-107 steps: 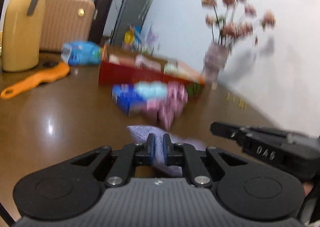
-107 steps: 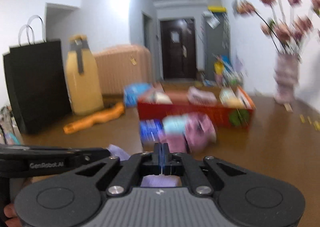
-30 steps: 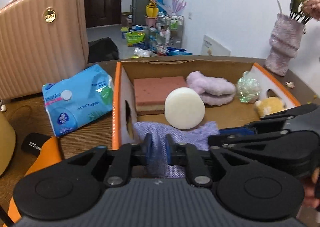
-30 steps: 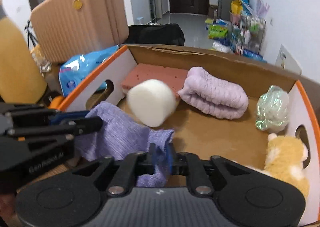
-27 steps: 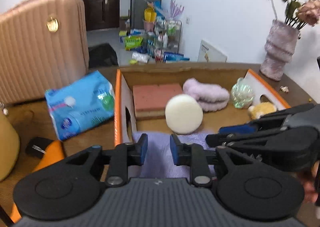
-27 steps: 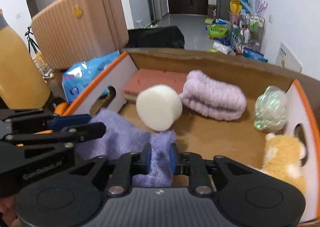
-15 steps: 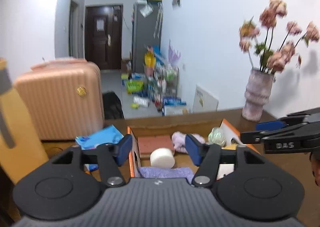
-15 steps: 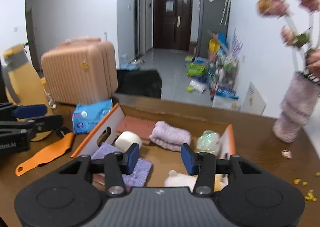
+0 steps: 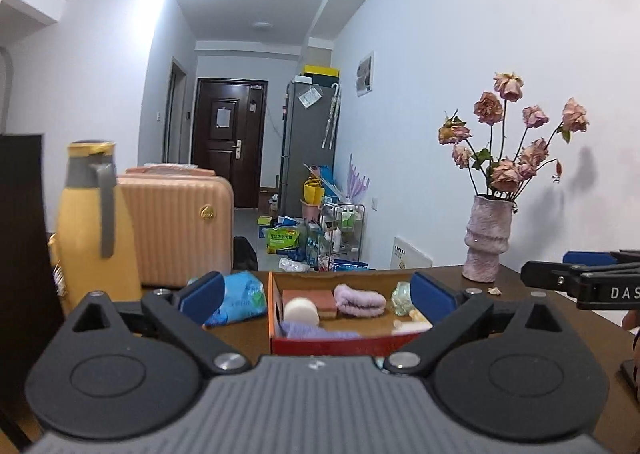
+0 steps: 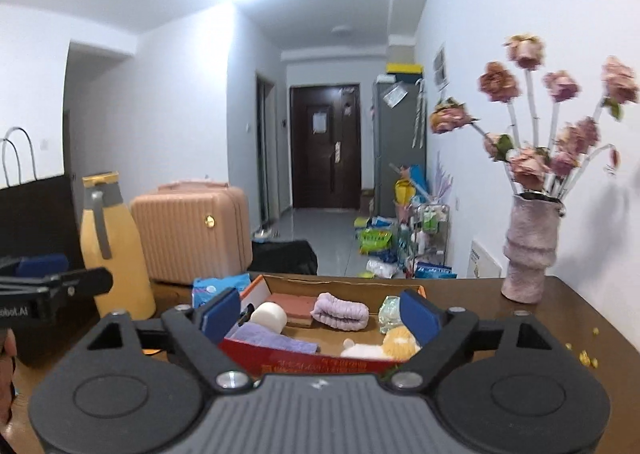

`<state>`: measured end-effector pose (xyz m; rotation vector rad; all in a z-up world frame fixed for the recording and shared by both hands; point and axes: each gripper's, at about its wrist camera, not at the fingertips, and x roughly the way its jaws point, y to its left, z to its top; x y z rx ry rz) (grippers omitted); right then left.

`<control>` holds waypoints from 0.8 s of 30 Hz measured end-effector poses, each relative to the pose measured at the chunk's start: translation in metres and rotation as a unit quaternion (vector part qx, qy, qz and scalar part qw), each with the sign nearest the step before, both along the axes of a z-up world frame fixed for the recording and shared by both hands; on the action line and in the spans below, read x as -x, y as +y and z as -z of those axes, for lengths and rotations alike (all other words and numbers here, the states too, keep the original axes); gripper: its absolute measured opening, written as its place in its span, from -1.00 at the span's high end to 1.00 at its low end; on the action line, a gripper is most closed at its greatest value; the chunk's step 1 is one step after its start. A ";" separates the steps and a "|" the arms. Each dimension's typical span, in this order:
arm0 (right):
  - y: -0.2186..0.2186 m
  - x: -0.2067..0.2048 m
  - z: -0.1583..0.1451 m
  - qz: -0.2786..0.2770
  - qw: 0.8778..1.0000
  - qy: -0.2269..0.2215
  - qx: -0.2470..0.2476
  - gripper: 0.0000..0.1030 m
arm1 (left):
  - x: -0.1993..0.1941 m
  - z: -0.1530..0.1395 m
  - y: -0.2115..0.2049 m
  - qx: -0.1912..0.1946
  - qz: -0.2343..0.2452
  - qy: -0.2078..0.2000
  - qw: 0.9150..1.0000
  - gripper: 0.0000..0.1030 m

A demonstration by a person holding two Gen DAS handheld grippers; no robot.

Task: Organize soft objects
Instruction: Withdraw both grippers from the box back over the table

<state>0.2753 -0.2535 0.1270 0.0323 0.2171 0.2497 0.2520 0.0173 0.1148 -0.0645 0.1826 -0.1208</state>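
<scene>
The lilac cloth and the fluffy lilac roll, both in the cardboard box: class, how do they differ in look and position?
The lilac cloth lies flat and spread out; the fluffy lilac roll is bundled into a thick, plump shape. The cloth looks smooth and thin, the roll fuzzy and ribbed. The cloth sits at the near left corner of the cardboard box, the roll further back, near the middle. Both are pale purple, soft, and rest inside the box.

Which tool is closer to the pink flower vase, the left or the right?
Right. The right tool is on the vase's side of the table; the left tool is farther, by the yellow bottle. Both tools' jaws are opening, empty.
</scene>
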 end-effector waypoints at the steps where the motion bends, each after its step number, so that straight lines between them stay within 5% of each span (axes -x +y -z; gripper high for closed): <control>1: -0.001 0.012 0.006 0.004 1.000 -0.004 -0.005 -0.69 | 0.012 0.004 0.000 0.004 -0.003 -0.003 1.000 -0.97; 7: 0.002 0.105 0.048 0.016 0.999 -0.035 0.005 -0.72 | 0.100 0.045 -0.006 0.002 -0.019 -0.029 0.999 -1.00; 9: 0.004 0.136 0.066 0.023 0.999 -0.044 0.003 -0.94 | 0.129 0.062 -0.009 -0.006 -0.025 -0.035 0.999 -1.00; 13: 0.010 0.181 0.104 0.031 0.999 -0.031 0.016 -0.96 | 0.168 0.093 -0.014 -0.036 -0.026 -0.010 0.999 -1.00; 24: 0.031 0.201 0.132 0.004 1.000 0.000 0.014 -0.96 | 0.172 0.115 -0.006 -0.021 -0.033 0.033 0.999 -1.00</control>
